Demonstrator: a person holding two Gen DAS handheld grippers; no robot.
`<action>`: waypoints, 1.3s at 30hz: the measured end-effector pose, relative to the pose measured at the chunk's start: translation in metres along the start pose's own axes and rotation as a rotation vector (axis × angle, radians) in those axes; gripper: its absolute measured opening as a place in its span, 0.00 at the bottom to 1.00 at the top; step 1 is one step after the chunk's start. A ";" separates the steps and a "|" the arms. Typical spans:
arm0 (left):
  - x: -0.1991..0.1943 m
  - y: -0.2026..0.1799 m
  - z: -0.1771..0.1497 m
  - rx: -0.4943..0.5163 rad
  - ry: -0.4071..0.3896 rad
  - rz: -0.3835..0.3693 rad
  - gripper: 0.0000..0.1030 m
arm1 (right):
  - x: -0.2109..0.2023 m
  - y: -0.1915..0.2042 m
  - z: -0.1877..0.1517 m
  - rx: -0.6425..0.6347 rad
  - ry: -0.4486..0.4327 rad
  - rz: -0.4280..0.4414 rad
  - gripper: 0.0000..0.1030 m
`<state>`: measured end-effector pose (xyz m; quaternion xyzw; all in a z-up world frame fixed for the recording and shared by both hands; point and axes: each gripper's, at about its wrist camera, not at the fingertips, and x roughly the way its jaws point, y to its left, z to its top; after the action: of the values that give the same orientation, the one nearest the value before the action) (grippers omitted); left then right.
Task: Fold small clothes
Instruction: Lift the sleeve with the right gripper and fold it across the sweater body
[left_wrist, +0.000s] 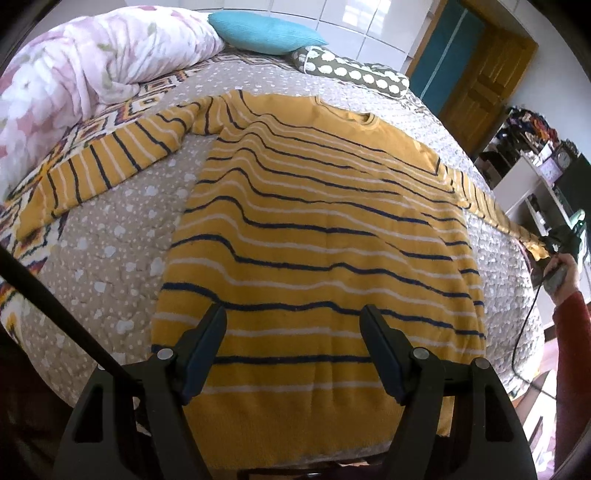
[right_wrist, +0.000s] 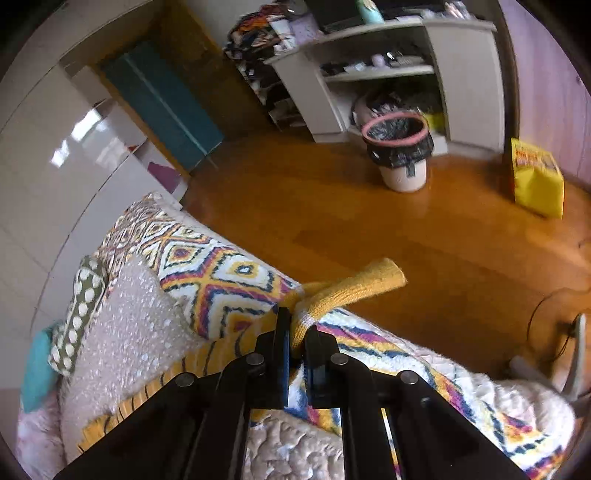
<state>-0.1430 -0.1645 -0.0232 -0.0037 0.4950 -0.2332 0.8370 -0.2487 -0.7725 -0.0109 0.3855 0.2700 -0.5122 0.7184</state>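
A yellow sweater (left_wrist: 317, 229) with navy and white stripes lies flat on the bed, neck at the far end, hem near me. Its left sleeve (left_wrist: 103, 162) stretches out to the left. My left gripper (left_wrist: 293, 317) is open and empty, hovering over the hem area. My right gripper (right_wrist: 297, 321) is shut on the cuff of the right sleeve (right_wrist: 354, 288) and holds it out past the bed's edge. In the left wrist view the right gripper (left_wrist: 554, 243) shows at the far right, pulling that sleeve (left_wrist: 491, 210) taut.
The bed has a dotted beige quilt (left_wrist: 110, 251) with a patterned border (right_wrist: 221, 269). A floral duvet (left_wrist: 74, 74), a teal pillow (left_wrist: 266, 33) and a spotted bolster (left_wrist: 351, 72) lie at the head. A waste bin (right_wrist: 400, 151), shelves (right_wrist: 388, 70) and a yellow box (right_wrist: 535, 181) stand on the wooden floor.
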 end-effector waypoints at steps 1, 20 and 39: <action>-0.001 0.003 -0.001 -0.006 -0.003 -0.005 0.71 | -0.006 0.014 -0.004 -0.045 -0.014 -0.004 0.06; -0.053 0.131 -0.029 -0.223 -0.158 0.043 0.71 | -0.065 0.389 -0.313 -0.800 0.229 0.439 0.06; -0.068 0.189 -0.043 -0.354 -0.183 0.053 0.72 | -0.178 0.407 -0.564 -1.688 -0.195 0.480 0.46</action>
<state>-0.1332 0.0400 -0.0339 -0.1592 0.4501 -0.1192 0.8706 0.0814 -0.1375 -0.0732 -0.2727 0.4076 -0.0078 0.8714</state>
